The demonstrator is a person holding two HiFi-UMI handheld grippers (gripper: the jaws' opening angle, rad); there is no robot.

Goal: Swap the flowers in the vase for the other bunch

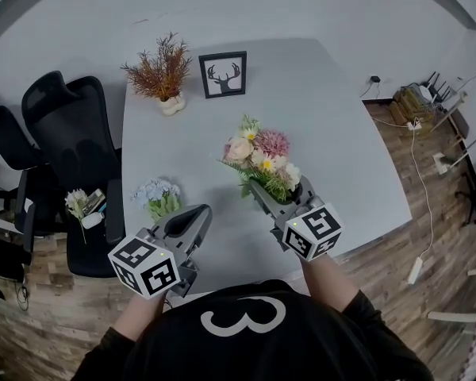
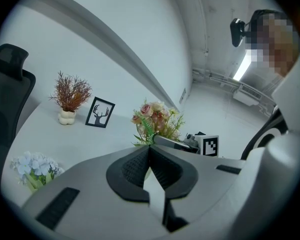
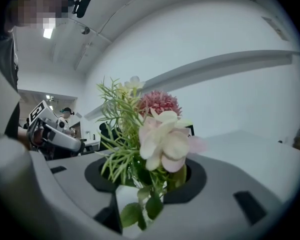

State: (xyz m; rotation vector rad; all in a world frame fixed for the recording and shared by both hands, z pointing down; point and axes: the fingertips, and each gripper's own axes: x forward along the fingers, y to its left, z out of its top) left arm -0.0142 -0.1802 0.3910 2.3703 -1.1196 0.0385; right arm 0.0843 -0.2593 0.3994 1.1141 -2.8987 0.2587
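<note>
Gripping the pink bunch (image 1: 260, 159) by its stems, the right gripper (image 1: 267, 191) has its jaws narrowed on them, nearer the person than the picture (image 1: 223, 74). The left gripper (image 1: 200, 213), jaws together and empty, hovers beside the blue bunch (image 1: 157, 197), left of the picture.

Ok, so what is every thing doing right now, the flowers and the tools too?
Right tool: closed round the base of the pink bouquet.
Left tool: shut, empty.
Pink bouquet: upright between the right tool's jaws.
Blue flowers: on the table, nothing touching them.
Dried red plant: standing in its white pot.
Deer picture: propped upright.
</note>
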